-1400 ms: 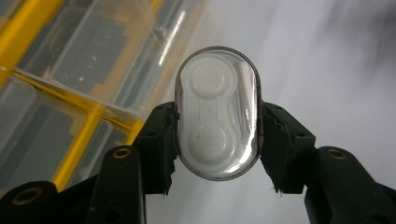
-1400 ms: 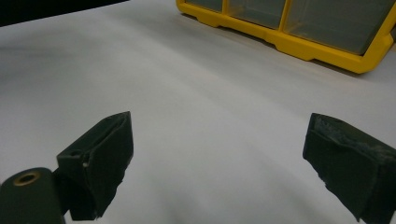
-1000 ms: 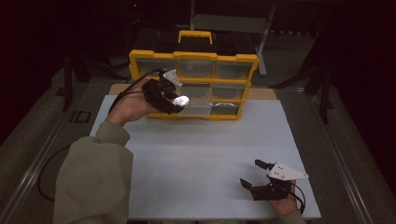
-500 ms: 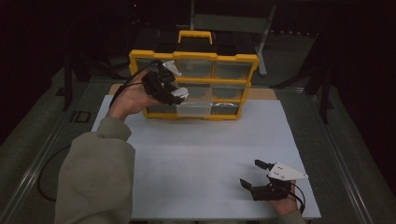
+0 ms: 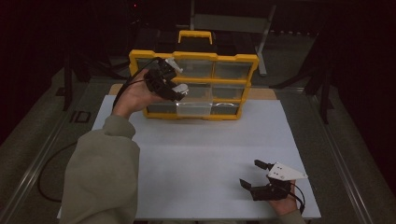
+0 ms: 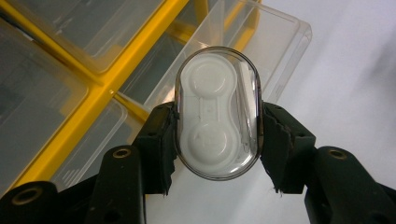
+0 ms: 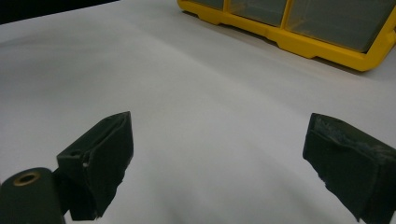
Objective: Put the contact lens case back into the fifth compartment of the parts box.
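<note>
Left gripper [image 6: 217,140] clamped on a small oval case [image 6: 217,112]: clear shell, white insert with two round wells. Both pads press its long sides at mid-height; the case stands upright between the jaws, its upper half rising clear above them. In the high view the left gripper [image 5: 180,91] is held up off the table in front of the yellow organizer [image 5: 194,56], with the case [image 5: 181,87] showing as a pale spot at its tip.

Directly behind the case in the left gripper view: a clear drawer [image 6: 280,42] pulled part-way out of the organizer [image 6: 107,79], its open top facing the case. Yellow dividers run diagonally to either side; neighbouring clear compartments are closed in their slots. High view places that pulled-out drawer [image 5: 192,108] in the bottom row, centre, projecting onto the white table [image 5: 210,144].

Organizer stands upright at the far edge of the table, black handle section on top.

Right gripper [image 5: 256,176] rests on the table at the near right corner, well apart from the organizer. Jaws wide apart, holding no object; bare table surface between them in the right gripper view [image 7: 219,158].
</note>
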The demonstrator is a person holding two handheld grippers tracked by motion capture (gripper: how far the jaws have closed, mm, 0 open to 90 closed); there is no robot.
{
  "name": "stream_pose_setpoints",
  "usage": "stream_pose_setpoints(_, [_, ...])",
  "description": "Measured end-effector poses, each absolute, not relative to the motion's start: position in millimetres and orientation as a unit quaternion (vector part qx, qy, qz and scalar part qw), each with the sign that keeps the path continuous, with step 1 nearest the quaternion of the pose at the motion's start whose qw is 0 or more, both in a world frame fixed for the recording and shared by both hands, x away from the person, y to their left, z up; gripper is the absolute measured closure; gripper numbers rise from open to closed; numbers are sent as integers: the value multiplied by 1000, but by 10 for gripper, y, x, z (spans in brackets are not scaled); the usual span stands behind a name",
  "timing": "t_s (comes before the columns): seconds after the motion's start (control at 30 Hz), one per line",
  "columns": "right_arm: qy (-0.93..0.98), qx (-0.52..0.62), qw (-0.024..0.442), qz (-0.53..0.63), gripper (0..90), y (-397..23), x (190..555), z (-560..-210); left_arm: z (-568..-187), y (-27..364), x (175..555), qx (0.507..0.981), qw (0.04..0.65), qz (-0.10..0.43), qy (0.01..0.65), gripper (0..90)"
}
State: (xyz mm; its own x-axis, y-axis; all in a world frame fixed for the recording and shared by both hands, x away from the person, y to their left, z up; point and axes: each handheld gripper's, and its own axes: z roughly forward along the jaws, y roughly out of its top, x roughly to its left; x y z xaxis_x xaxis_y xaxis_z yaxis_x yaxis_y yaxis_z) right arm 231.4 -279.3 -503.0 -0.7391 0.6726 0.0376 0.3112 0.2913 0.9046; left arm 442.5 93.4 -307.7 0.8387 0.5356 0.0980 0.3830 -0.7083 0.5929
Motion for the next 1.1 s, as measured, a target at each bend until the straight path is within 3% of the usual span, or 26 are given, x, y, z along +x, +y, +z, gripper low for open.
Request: stream_pose_setpoints(1.1, [784, 313, 177, 506, 88, -2786, 2314, -5035, -3258, 712, 4601, 909, 275, 119, 289, 489])
